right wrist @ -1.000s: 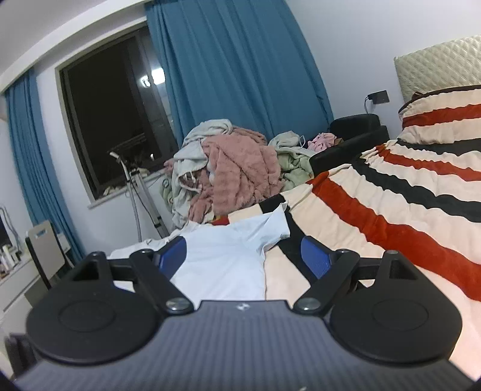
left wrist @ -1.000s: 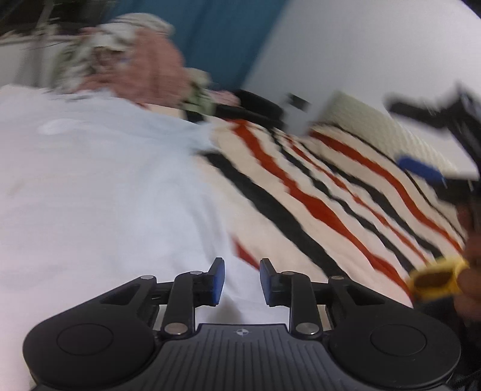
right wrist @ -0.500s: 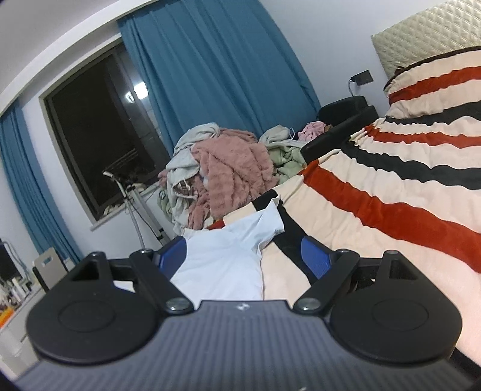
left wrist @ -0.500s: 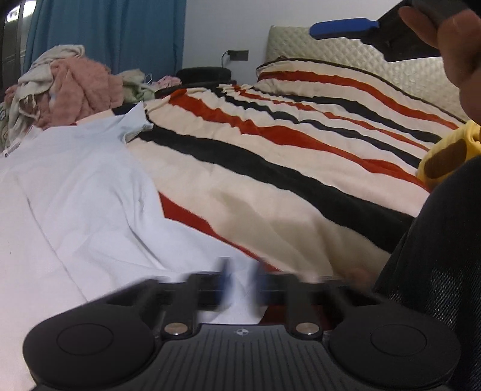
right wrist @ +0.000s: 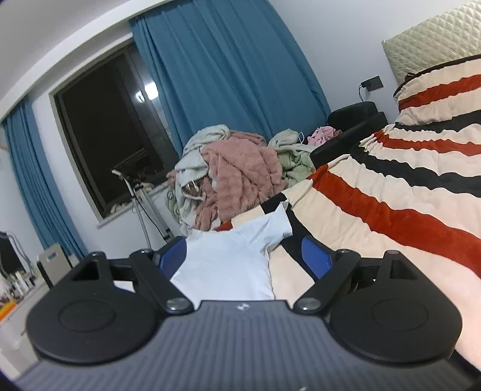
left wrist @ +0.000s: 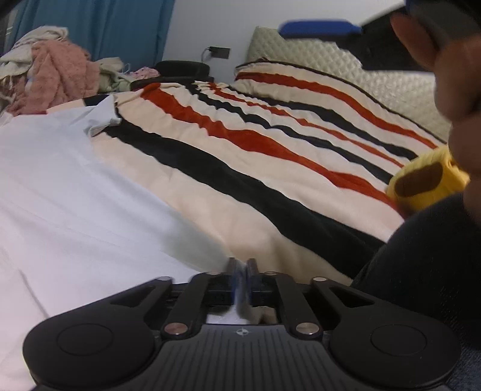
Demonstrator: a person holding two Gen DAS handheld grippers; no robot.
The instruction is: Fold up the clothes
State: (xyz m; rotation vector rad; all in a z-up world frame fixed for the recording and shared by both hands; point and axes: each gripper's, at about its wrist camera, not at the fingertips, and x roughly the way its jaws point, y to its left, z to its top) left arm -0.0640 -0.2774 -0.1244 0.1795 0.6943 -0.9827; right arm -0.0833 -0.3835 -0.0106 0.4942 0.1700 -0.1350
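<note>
A pale blue shirt lies flat on the striped bedspread, one short sleeve pointing toward the far side. My left gripper is low at the shirt's near right edge. Its blurred pads stand almost together and are opening, with a pale sliver of the shirt's hem between them. In the right wrist view the shirt shows between the wide-open fingers of my right gripper, which hangs above the bed holding nothing. One of its blue pads and the hand holding it appear at the left wrist view's top right.
A pile of pink, cream and green clothes sits beyond the bed's far side, beside a black chair. A quilted headboard is at the back right. A dark-clothed limb and a yellow piece crowd the right side.
My left gripper swung from above the shirt down to its near right edge, and its jaws went from a clear gap to almost together. The right gripper stayed wide open, rolling slightly.
</note>
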